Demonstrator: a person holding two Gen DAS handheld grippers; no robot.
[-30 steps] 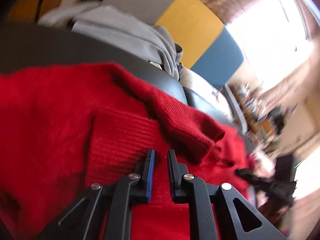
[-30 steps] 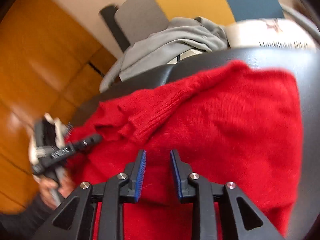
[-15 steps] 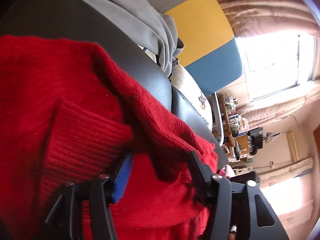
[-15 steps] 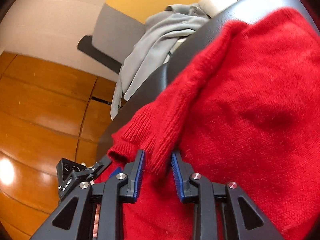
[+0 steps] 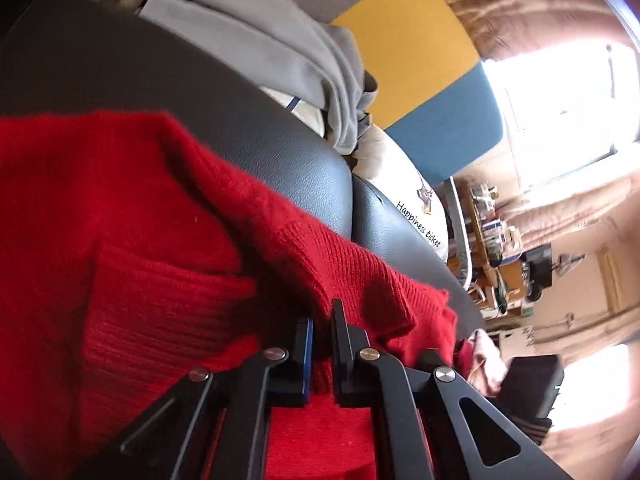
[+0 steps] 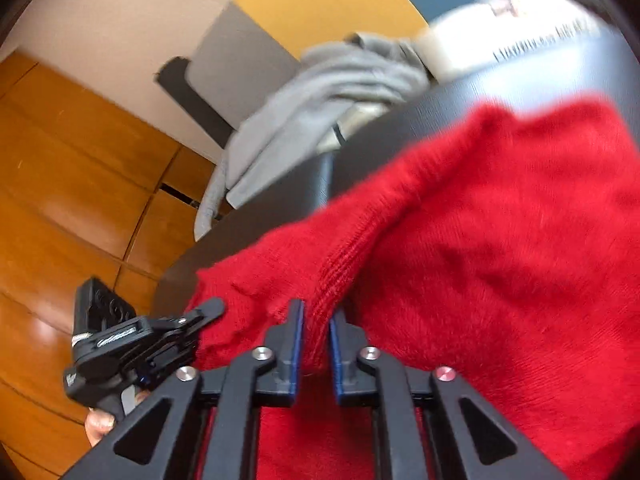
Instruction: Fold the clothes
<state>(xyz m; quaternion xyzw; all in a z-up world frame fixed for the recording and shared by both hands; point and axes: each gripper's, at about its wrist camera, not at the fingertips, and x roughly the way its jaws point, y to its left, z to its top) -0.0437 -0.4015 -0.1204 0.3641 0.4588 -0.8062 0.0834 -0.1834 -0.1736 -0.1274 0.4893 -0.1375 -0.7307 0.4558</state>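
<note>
While the left wrist view looks across a black leather seat (image 5: pixel 256 128), the left gripper (image 5: pixel 320 320) has its jaws pinched down on a ribbed fold of the red knitted sweater (image 5: pixel 120 208), which lies spread over that seat. A grey garment (image 5: pixel 280 52) is heaped behind it, with a white printed cushion (image 5: pixel 416 200) just beside.

From the right wrist view, the right gripper (image 6: pixel 316 320) likewise has its jaws clamped on a ribbed edge of the sweater, a cuff or hem by the look of it; the other gripper appears low on the left, touching the knit.

Both holds look set, so the step in hand is the grasp for a fold. Next, I judge, both edges must be lifted together and carried across the body, kept level so the knit does not bunch.
</note>
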